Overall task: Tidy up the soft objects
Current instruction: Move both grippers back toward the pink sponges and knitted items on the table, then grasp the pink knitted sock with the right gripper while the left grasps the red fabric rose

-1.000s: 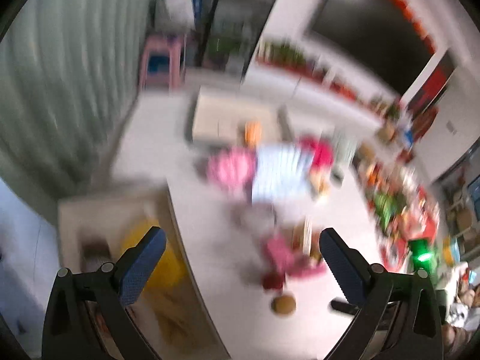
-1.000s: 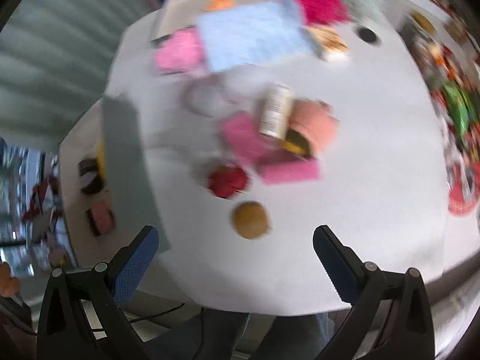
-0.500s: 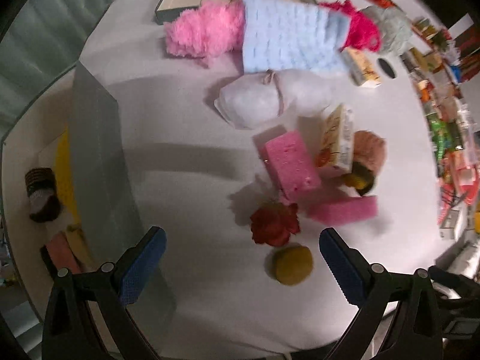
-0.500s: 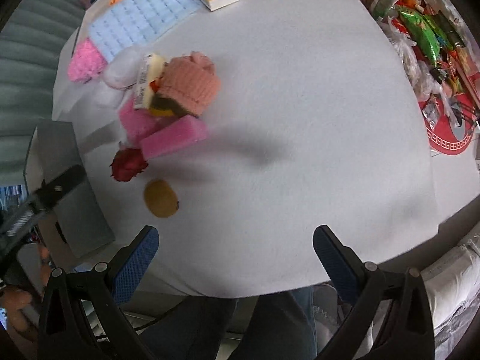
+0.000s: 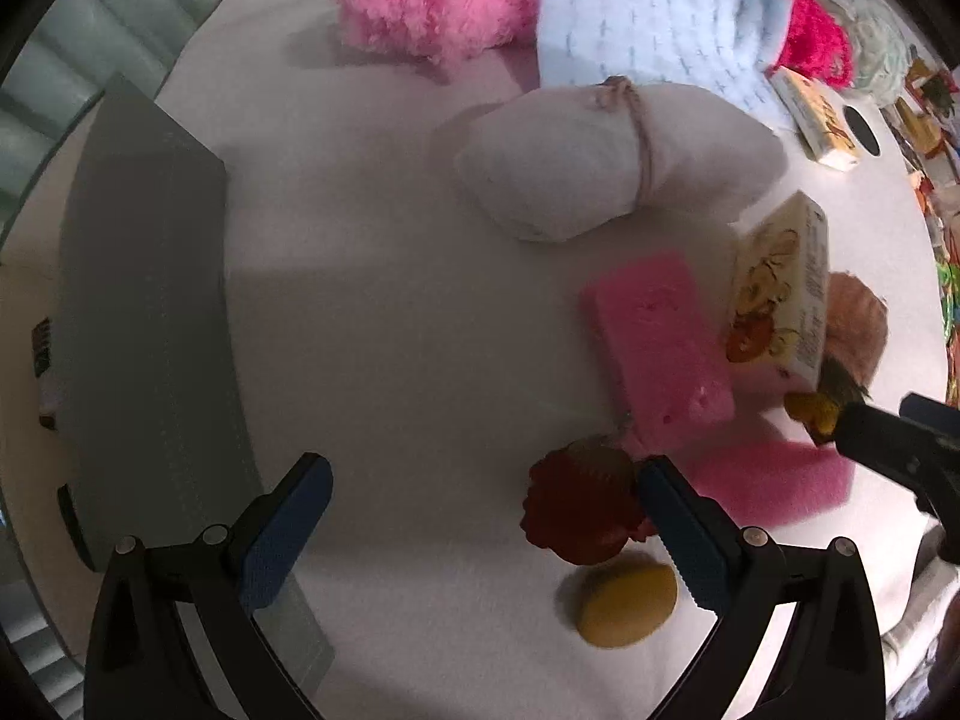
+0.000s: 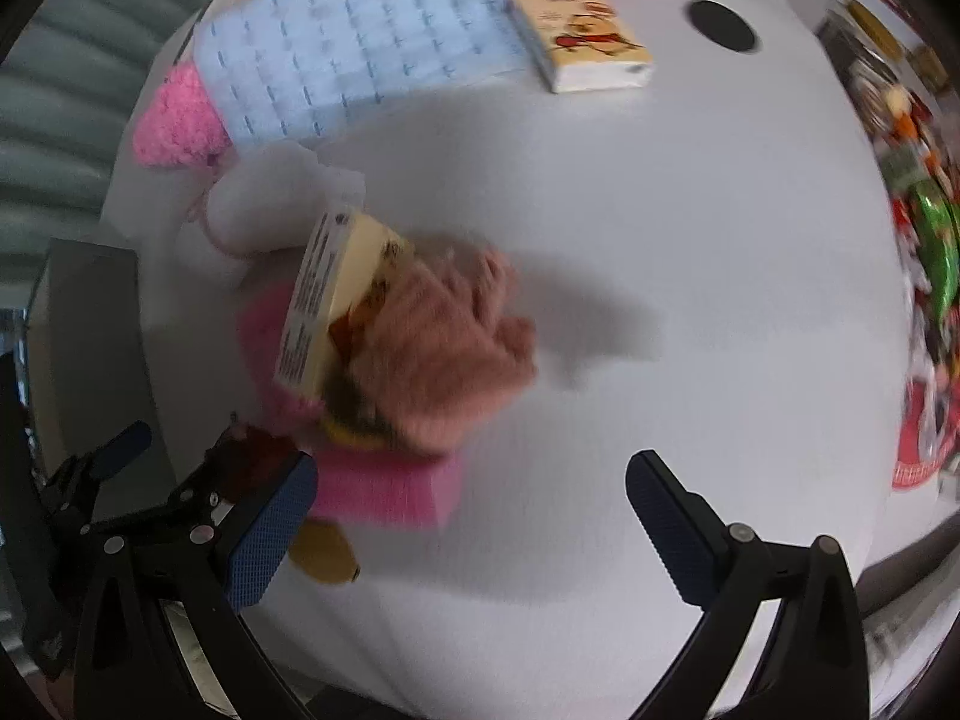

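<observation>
A heap of soft things lies on the white table (image 5: pixel 390 312): a white tied pillow (image 5: pixel 570 168), two pink sponges (image 5: pixel 660 342) (image 6: pixel 384 492), a red plush flower (image 5: pixel 576 510), a mustard ball (image 5: pixel 627 606), a peach knitted piece (image 6: pixel 444 336) and a tissue pack (image 6: pixel 330 306) leaning on it. Farther back lie a pink fluffy piece (image 5: pixel 438 0) and a light blue quilted pad (image 6: pixel 348 42). My left gripper (image 5: pixel 480 534) is open, low over the table, its right finger beside the red flower. My right gripper (image 6: pixel 468 528) is open near the peach piece and lower sponge.
A grey upright panel (image 5: pixel 144 312) stands at the table's left edge. A second tissue pack (image 6: pixel 588 42) and a black disc (image 6: pixel 720 27) lie at the back right. Colourful packets (image 6: pixel 924 252) crowd the far right. A magenta fluffy piece (image 5: pixel 810 30) lies behind the blue pad.
Both grippers have dropped closer to the heap. The left one now has the red flower beside its right finger; the right one has swung in toward the peach piece and sponge.
</observation>
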